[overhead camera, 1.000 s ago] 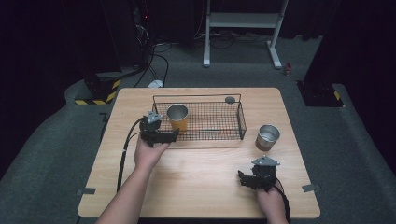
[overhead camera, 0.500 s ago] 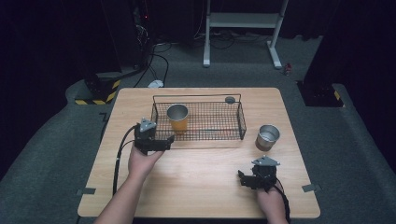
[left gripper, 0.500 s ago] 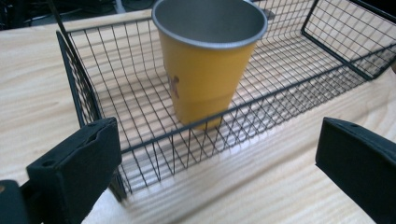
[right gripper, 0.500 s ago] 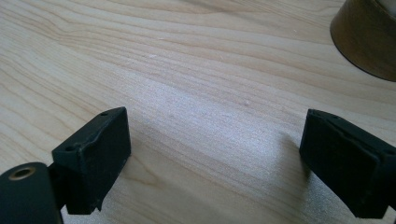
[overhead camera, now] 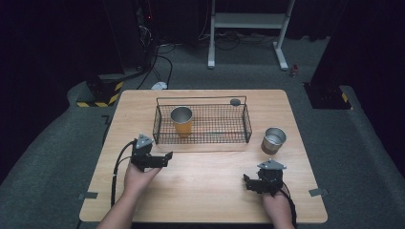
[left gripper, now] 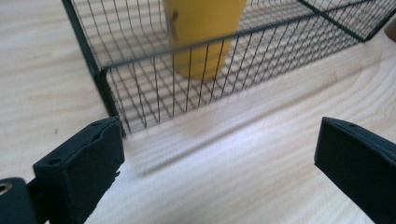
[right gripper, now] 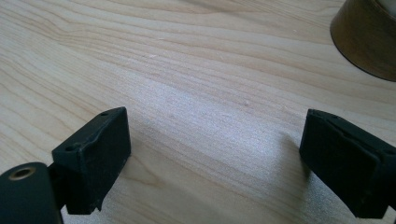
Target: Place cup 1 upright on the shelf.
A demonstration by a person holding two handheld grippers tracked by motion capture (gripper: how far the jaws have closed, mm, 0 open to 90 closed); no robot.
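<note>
Yellow cup in basket, ahead of my left tongs

My left tongs point(overhead camera: 165, 157) stand released, jaws just closing slightly, nothing between them; the yellow cup point(left gripper: 205, 35) sits upright inside the wire basket point(left gripper: 107, 93), just beyond them. My right tongs point(overhead camera: 247, 181) rest released, grasping nothing, metal cup point(overhead camera: 274, 140) near ahead.

The left gripper point(overhead camera: 165, 157) draws back from the wire basket point(overhead camera: 200, 139) toward the person's side of the table point(overhead camera: 205, 191) and sinks lower; a second ago it sat against the basket's left end beside the yellow cup point(overhead camera: 182, 120), now it stands apart from it over bare wood; its jaws have just been closing a little, with nothing between them.
</note>
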